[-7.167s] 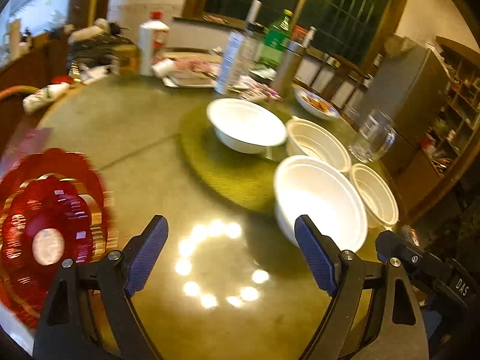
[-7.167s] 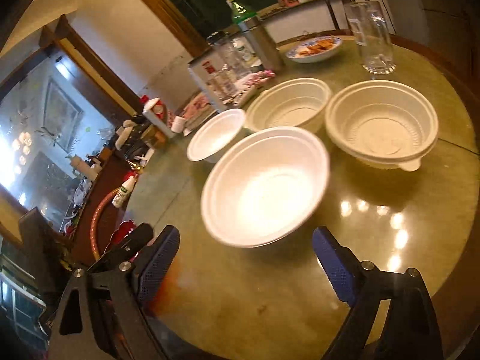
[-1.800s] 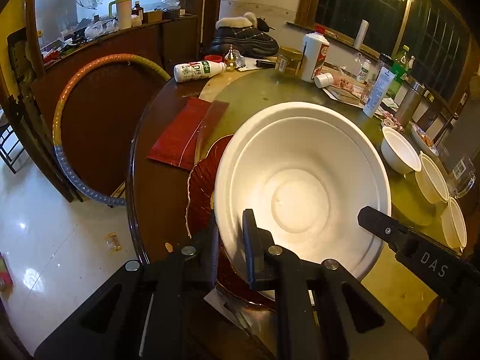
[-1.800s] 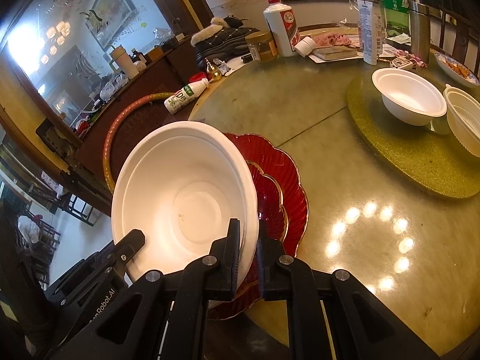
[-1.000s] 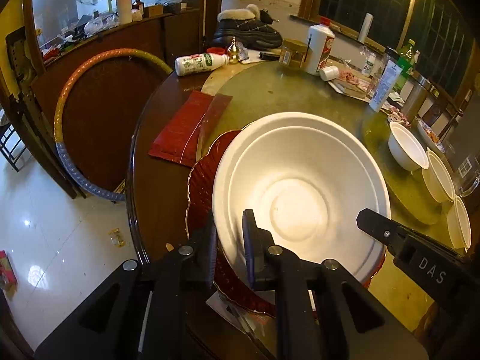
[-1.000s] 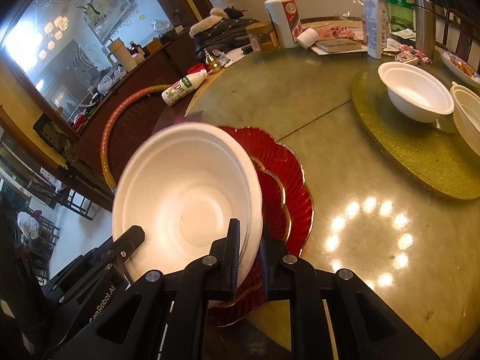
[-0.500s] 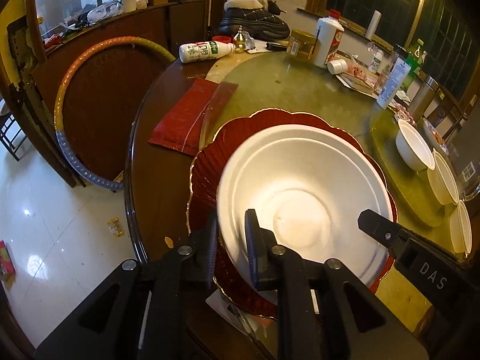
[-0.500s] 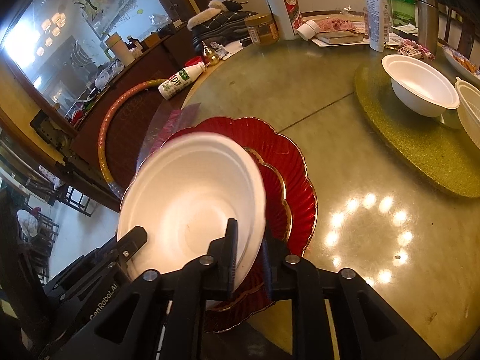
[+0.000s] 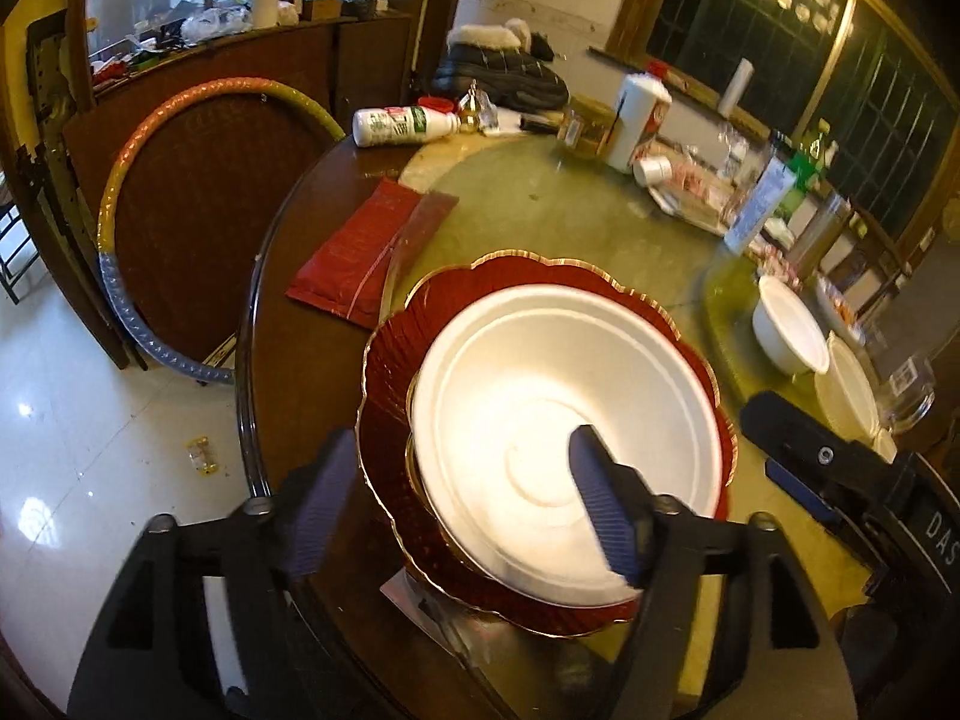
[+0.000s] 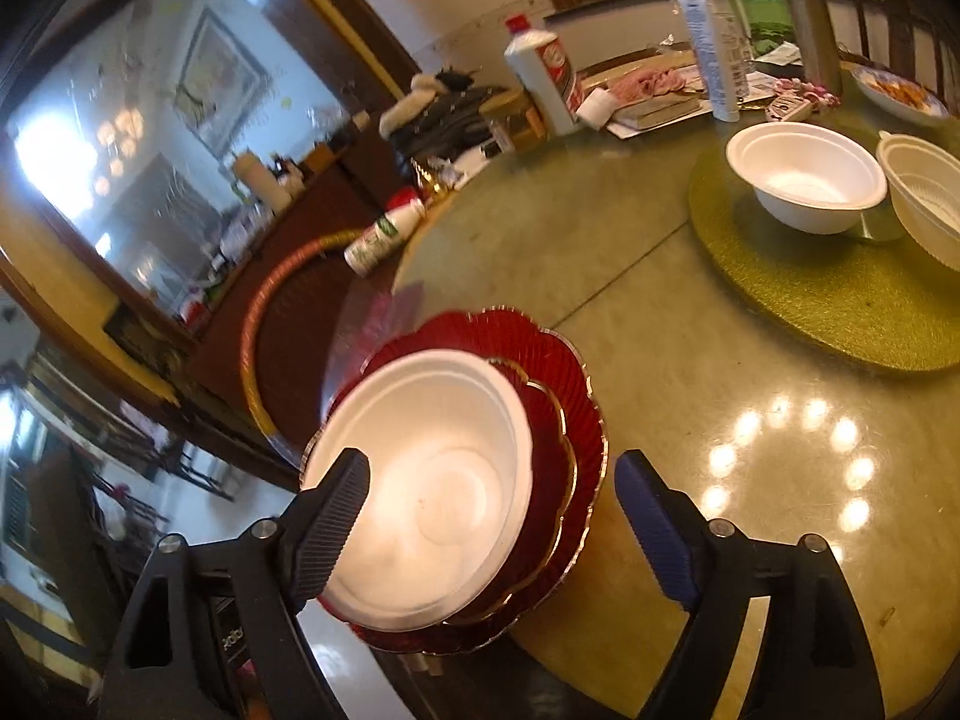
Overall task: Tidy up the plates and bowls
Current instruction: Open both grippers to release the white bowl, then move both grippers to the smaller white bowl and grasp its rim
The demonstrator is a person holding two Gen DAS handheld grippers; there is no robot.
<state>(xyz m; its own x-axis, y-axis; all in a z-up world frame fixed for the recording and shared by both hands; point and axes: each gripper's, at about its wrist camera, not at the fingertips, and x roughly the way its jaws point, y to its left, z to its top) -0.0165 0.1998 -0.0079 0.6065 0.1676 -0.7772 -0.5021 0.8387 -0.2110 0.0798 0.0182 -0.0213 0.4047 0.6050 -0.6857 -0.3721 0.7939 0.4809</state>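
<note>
A large white bowl (image 9: 564,438) (image 10: 432,480) rests on a stack of red gold-rimmed plates (image 9: 540,294) (image 10: 558,408) near the table's edge. My left gripper (image 9: 462,510) has its jaws opening. One finger hangs over the bowl's inside and the other outside its near rim, and neither pad presses on the rim. My right gripper (image 10: 492,531) is also opening, straddling the bowl's rim and the plates without touching. Its black body (image 9: 840,468) shows at the right of the left wrist view.
A small white bowl (image 10: 804,180) and a cream bowl (image 10: 924,204) stand on a green round mat (image 10: 840,312). Bottles, a cup and papers crowd the far side. A red packet (image 9: 360,252) lies beyond the plates. A glass (image 9: 912,384) stands at the right.
Both grippers were shut on the white bowl's rim and brought it down onto the red plates. Both have now opened and let the bowl go.
</note>
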